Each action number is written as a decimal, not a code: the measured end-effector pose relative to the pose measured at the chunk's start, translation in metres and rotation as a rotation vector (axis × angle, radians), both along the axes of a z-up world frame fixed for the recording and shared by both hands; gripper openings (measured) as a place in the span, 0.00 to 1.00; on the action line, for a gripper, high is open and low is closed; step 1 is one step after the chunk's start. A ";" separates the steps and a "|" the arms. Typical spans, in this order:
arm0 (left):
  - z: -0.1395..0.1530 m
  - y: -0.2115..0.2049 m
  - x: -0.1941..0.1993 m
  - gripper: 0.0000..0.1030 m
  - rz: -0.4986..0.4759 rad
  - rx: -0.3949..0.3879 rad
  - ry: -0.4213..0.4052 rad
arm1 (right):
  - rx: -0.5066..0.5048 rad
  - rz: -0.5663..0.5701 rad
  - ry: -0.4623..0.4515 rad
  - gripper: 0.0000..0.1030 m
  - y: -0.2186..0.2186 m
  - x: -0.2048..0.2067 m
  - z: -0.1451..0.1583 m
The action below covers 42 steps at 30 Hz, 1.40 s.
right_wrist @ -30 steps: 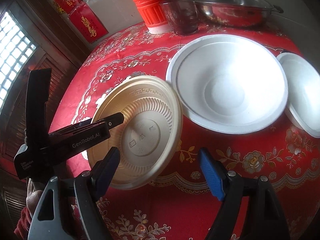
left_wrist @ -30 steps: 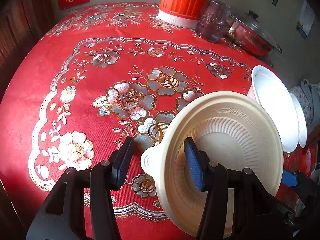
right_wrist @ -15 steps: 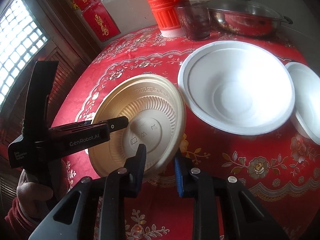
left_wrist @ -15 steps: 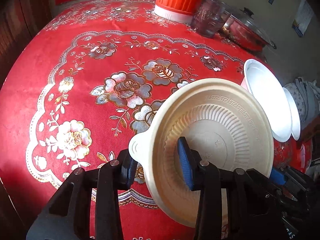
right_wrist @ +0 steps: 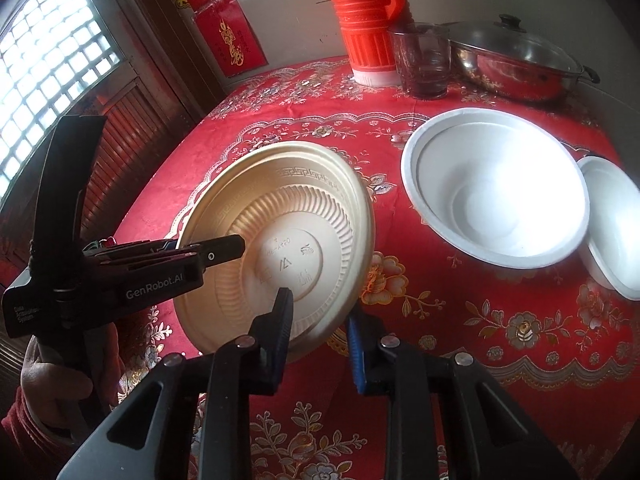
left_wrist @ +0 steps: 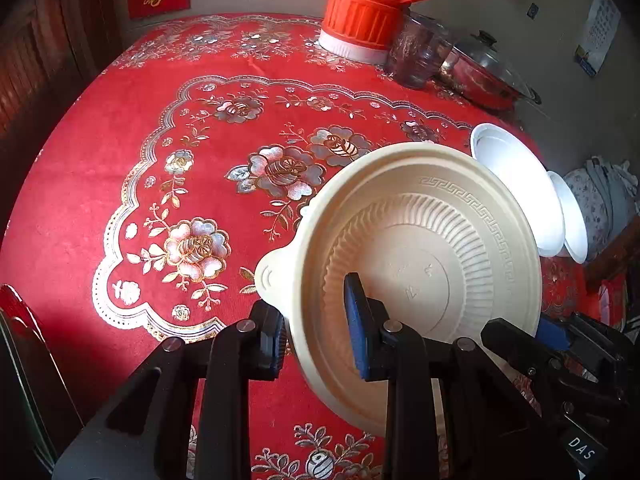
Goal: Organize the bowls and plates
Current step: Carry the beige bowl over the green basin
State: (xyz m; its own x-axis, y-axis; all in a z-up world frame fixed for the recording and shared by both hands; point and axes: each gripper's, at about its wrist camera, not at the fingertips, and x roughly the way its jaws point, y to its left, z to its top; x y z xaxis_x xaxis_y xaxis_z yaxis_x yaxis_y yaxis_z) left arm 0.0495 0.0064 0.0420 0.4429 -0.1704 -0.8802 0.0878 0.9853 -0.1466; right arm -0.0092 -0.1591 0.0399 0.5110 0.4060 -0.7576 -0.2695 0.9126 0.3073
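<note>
A cream ribbed plastic bowl (left_wrist: 420,264) is held tilted above the red tablecloth. My left gripper (left_wrist: 316,336) is shut on its left rim. My right gripper (right_wrist: 320,332) is shut on its lower right rim; its underside (right_wrist: 280,240) faces the right wrist view. The left gripper's body (right_wrist: 120,276) shows at the left of that view. A large white bowl (right_wrist: 496,188) sits on the table to the right, with a smaller white bowl (right_wrist: 612,224) beside it. Both also show in the left wrist view, the large one (left_wrist: 516,184) and the small one (left_wrist: 572,224).
At the table's far edge stand an orange thermos jug (right_wrist: 368,20), a glass cup (right_wrist: 424,60) and a lidded steel pot (right_wrist: 516,60). The round table (left_wrist: 160,128) has a red flowered cloth. A window and wooden shutters (right_wrist: 52,64) are at the left.
My left gripper closed on the cream bowl's rim first. My right gripper then moved in and closed on its other rim. The bowl has tilted a little and risen slightly.
</note>
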 end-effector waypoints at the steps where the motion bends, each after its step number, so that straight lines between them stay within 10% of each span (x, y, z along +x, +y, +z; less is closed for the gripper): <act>1: 0.001 0.001 -0.002 0.25 0.001 0.001 -0.001 | 0.000 0.005 0.000 0.24 0.001 -0.001 0.001; 42: 0.091 0.142 -0.134 0.25 0.184 -0.022 -0.143 | 0.047 0.315 -0.135 0.27 0.124 -0.056 0.068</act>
